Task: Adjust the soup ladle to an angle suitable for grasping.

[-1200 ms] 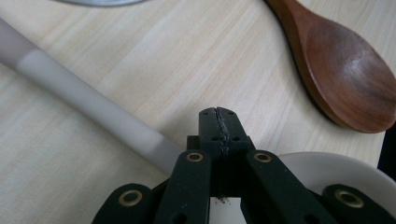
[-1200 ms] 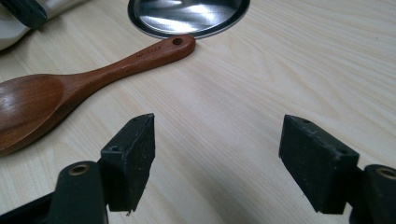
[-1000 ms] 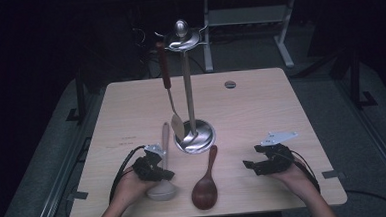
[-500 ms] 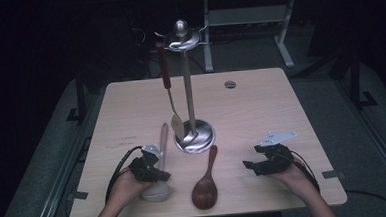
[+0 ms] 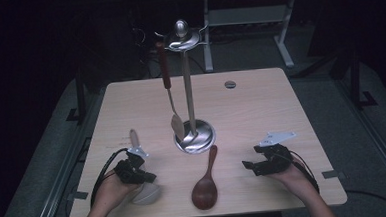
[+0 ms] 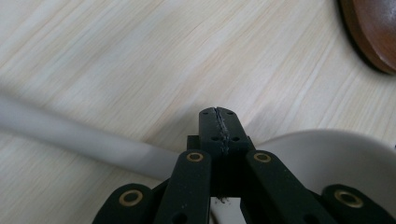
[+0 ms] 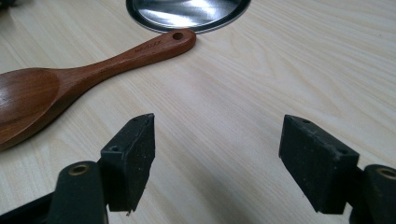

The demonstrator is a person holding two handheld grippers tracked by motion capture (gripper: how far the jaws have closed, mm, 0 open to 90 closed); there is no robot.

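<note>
The pale grey ladle-shaped spoon [image 5: 144,191] lies at the near-left of the light wooden worktop [image 5: 261,110], bowl toward the person and handle pointing away. Against the earlier high views, its handle has swung leftward and the bowl has slid nearer the front edge — the left gripper [image 5: 143,174] has shifted with it. In the left gripper view the jaws are pressed together with nothing between the tips, riding just above the handle-bowl junction [image 6: 140,151]; this reads as nudging, not gripping. Judgement: the spoon is being repositioned, no lift secured yet.

The dark red-brown wooden spoon [image 5: 206,183] lies beside it, untouched, below the steel utensil stand [image 5: 190,88] — one spatula hanging. The right gripper [image 5: 259,162] rests on the worktop, jaws spread, empty.
</note>
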